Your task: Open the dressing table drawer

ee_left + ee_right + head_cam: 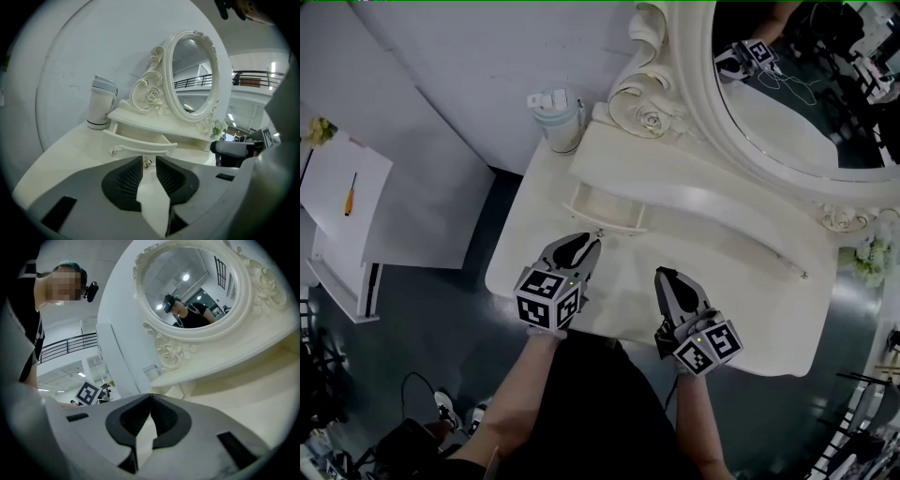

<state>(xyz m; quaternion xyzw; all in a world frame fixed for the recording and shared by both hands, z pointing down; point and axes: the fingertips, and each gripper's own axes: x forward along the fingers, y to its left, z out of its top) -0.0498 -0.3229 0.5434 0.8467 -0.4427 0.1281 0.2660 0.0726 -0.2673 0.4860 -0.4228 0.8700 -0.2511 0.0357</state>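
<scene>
The white dressing table (750,309) has a small drawer (605,211) under its mirror shelf, and the drawer stands pulled out part way. In the left gripper view the curved drawer front (140,145) carries a small metal knob (146,162). My left gripper (586,246) points at that front. Its jaws (149,159) stand apart, with the knob in the gap at their tips and not visibly pinched. My right gripper (661,275) hovers over the tabletop to the right, away from the drawer. Its tips (150,395) meet and hold nothing.
A pale lidded tumbler (555,117) stands at the table's back left corner. The oval carved mirror (806,94) rises behind the shelf. Small flowers (869,258) sit at the right end. A white board (356,187) with an orange screwdriver (350,195) lies off to the left.
</scene>
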